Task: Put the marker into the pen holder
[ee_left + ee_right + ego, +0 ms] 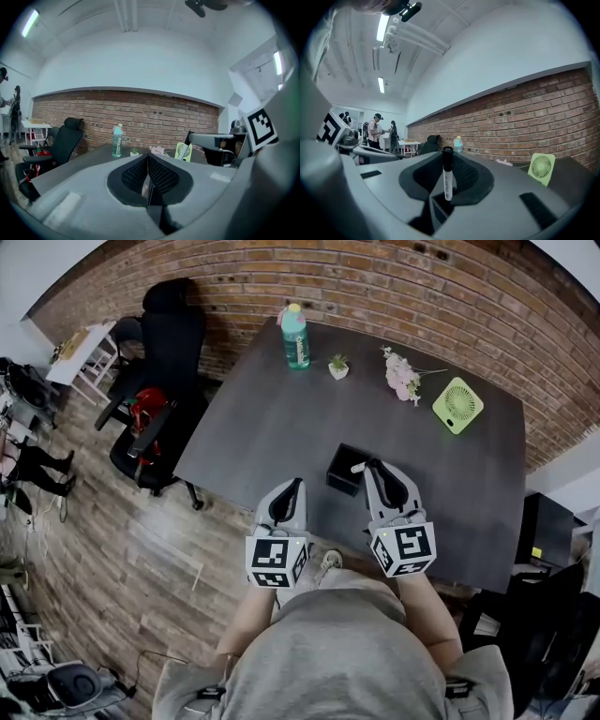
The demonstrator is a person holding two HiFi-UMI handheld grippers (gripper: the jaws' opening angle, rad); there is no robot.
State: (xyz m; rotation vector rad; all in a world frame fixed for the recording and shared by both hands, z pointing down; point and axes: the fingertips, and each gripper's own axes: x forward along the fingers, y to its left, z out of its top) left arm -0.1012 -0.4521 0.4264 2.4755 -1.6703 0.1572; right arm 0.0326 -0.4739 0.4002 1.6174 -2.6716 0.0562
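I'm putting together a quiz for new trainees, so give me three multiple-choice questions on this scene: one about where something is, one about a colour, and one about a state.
1. Where is the pen holder?
A. At the far edge of the table
B. Near the table's near edge, just ahead of the right gripper
C. Off the table

2. What colour is the small fan?
A. Green
B. Red
C. Blue

3. What state is the right gripper in?
A. Open, empty
B. Shut on the marker
C. Shut, empty

Answers:
1. B: in the head view the black holder sits right beside that gripper's tip.
2. A: its casing is lime green in every view.
3. B: the right gripper view shows the marker upright between the fingers.
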